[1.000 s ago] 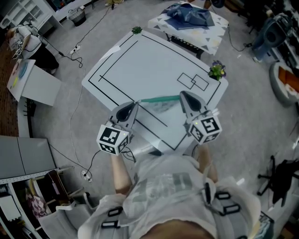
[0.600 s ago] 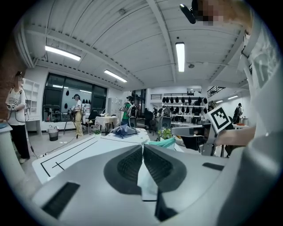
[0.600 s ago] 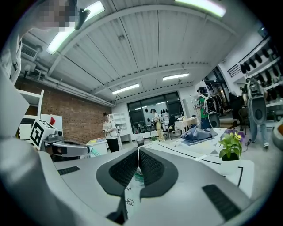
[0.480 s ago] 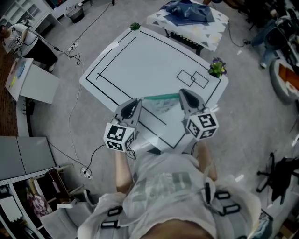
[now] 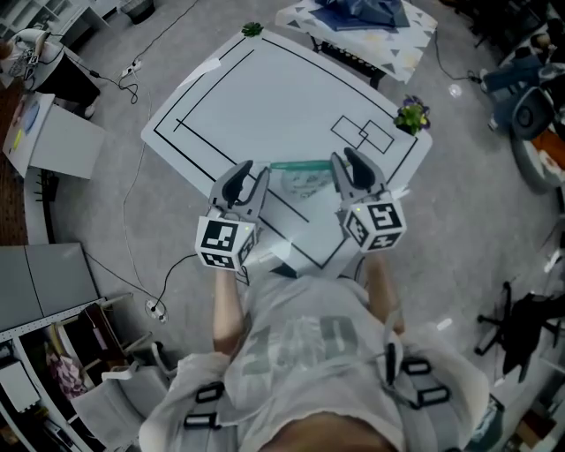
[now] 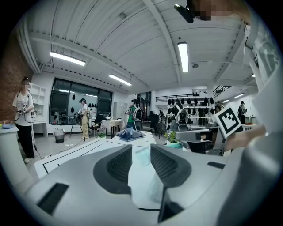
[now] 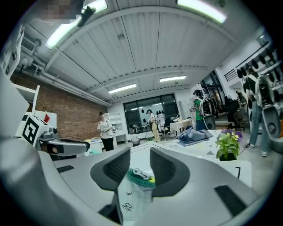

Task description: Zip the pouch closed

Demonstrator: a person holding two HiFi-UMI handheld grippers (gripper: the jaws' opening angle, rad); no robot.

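A clear pouch (image 5: 305,183) with a green zipper strip along its far edge lies flat on the white table (image 5: 265,97), near the front edge. My left gripper (image 5: 250,181) stands at its left end and my right gripper (image 5: 347,168) at its right end. Both sets of jaws have just been opening. In the left gripper view the pouch (image 6: 143,172) shows in the gap of my left gripper (image 6: 140,152), pads clear of it. In the right gripper view the zipper slider (image 7: 140,173) lies ahead of my right gripper (image 7: 140,156), untouched.
A potted plant with purple flowers (image 5: 411,115) stands at the table's right corner, a small green plant (image 5: 252,29) at the far corner. Black lines mark the tabletop. A second table with a blue cloth (image 5: 362,13) stands beyond. People stand far off (image 6: 23,119).
Both grippers were shut at the pouch's two ends; now their jaws stand apart and the pouch rests loose on the table. Both hands sank slightly.
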